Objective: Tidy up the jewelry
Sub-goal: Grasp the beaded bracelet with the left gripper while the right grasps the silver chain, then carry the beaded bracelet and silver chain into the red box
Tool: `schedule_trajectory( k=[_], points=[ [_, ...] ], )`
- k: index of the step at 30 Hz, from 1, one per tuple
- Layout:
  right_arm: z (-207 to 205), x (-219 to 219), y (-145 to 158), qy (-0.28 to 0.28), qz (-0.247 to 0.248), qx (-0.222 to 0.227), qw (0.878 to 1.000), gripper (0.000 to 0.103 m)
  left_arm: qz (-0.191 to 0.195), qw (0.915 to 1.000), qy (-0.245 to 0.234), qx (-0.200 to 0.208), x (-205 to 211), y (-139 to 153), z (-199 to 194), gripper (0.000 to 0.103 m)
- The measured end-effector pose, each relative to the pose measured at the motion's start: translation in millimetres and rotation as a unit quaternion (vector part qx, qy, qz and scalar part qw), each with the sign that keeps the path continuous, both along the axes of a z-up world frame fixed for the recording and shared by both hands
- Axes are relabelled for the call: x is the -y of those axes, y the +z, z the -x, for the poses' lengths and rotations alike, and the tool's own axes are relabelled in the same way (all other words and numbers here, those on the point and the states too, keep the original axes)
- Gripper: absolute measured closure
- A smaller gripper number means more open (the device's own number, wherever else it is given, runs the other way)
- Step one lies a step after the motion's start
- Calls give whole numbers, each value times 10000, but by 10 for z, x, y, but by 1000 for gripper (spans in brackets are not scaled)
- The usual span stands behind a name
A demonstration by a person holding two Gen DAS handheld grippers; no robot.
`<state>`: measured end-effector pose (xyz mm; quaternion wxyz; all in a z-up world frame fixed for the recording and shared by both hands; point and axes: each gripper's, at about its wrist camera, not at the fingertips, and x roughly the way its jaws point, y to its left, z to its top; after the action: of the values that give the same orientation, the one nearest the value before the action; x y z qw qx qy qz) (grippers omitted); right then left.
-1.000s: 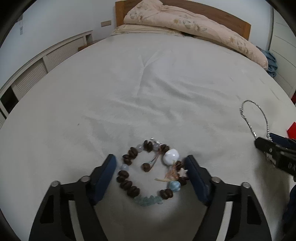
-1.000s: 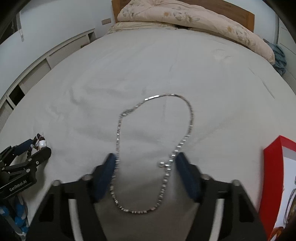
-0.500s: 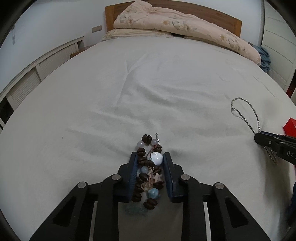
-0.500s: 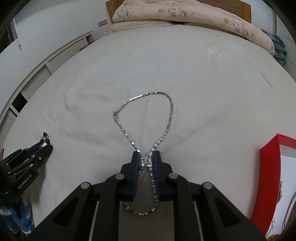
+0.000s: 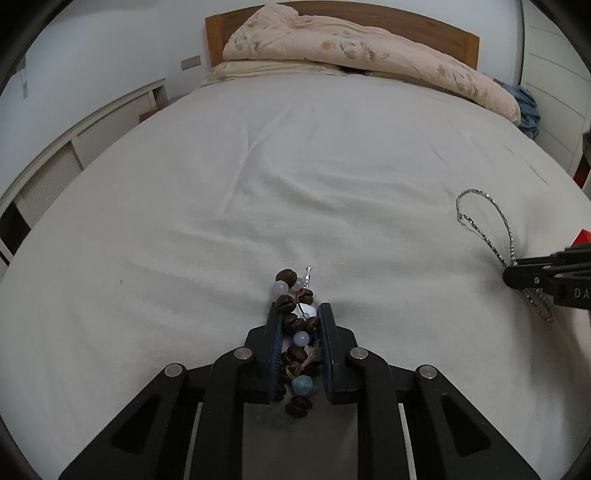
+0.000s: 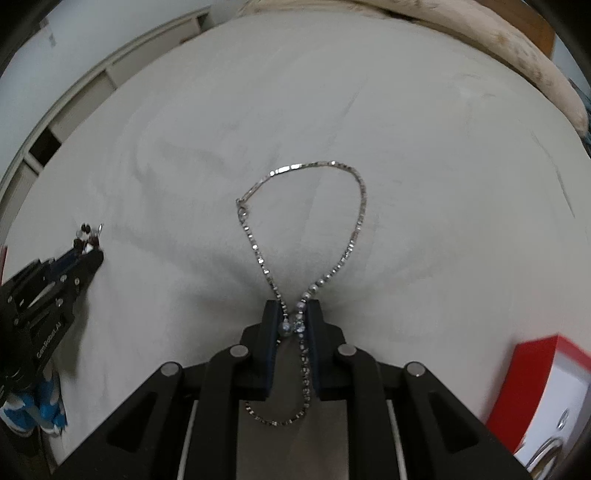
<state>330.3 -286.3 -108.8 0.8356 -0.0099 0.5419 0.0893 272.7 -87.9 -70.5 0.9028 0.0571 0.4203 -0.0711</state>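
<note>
My left gripper (image 5: pixel 300 314) is shut on a bracelet of brown, white and pale blue beads (image 5: pixel 297 347), squeezed between the blue pads on the white bedsheet. It also shows at the left of the right wrist view (image 6: pixel 88 243). My right gripper (image 6: pixel 293 310) is shut on a silver chain necklace (image 6: pixel 354 236); its far loop lies on the sheet ahead and a short loop hangs behind the pads. The necklace (image 5: pixel 491 229) and right gripper (image 5: pixel 517 269) appear at the right of the left wrist view.
A red jewelry box (image 6: pixel 543 391) with a white lining stands at the right. A folded floral quilt (image 5: pixel 369 55) and the wooden headboard (image 5: pixel 424 29) lie at the far end of the bed. White cabinets (image 5: pixel 74 147) run along the left.
Both grippers closed from wide open: the left onto the bead bracelet, the right onto the silver necklace, bunching each piece. The right wrist view has since shifted slightly and tilted.
</note>
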Motion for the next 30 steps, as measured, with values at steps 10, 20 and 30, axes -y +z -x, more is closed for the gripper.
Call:
schedule_trajectory(
  k=[10, 20, 30],
  points=[
    [79, -180, 49, -160, 213, 369, 9990, 91, -2, 10000, 11, 18, 18, 41, 12, 86],
    [478, -150, 240, -517, -326, 910, 9940, 91, -34, 10000, -49, 76, 83, 144, 119, 86],
    [851, -91, 866, -673, -1016, 1490, 9813, 91, -2, 9995, -129, 300, 145, 516, 333, 86]
  ],
)
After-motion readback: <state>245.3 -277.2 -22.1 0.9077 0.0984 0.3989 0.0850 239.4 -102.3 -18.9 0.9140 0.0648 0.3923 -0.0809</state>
